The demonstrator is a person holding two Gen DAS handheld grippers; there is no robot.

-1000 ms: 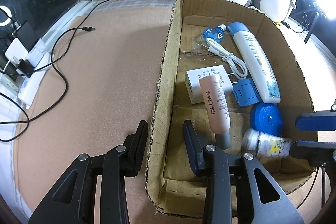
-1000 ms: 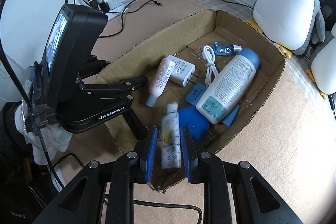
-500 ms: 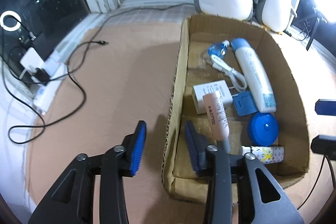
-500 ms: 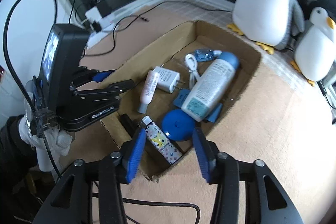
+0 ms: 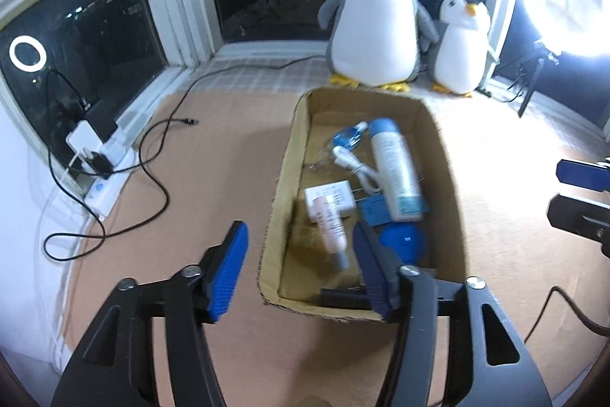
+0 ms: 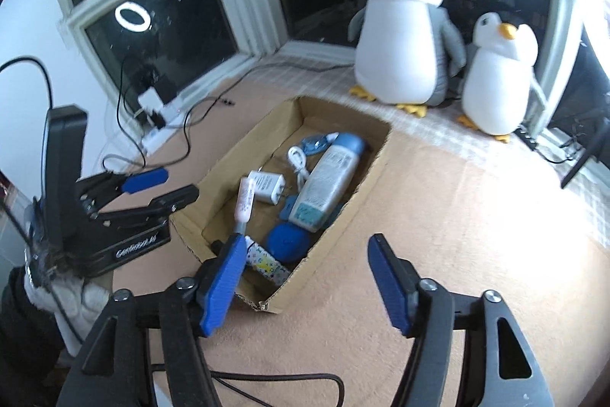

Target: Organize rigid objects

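An open cardboard box (image 5: 282, 178) lies on the tan mat. Inside are a white spray bottle (image 5: 394, 174) with a blue cap, a white charger (image 5: 331, 197), a pink tube (image 5: 329, 224), a blue disc (image 5: 404, 243) and a white cable (image 5: 354, 166). A small patterned bottle (image 6: 267, 264) lies at the box's near end. My left gripper (image 5: 299, 227) hovers above the box's near left wall, jaws opening, gripping nothing. My right gripper (image 6: 307, 239) hangs over the near right corner of the box (image 6: 366, 193), jaws opening and empty.
Two plush penguins (image 5: 375, 21) (image 5: 463, 48) stand behind the box at the window. A power strip (image 5: 99, 155) with black cables trailing onto the mat lies at the left. A light stand (image 5: 533, 75) is at the far right. A gloved hand (image 6: 57, 292) holds the left gripper.
The right gripper let go of the patterned bottle, which now lies in the box. Both grippers rose and drew back, and both sets of jaws spread wider.
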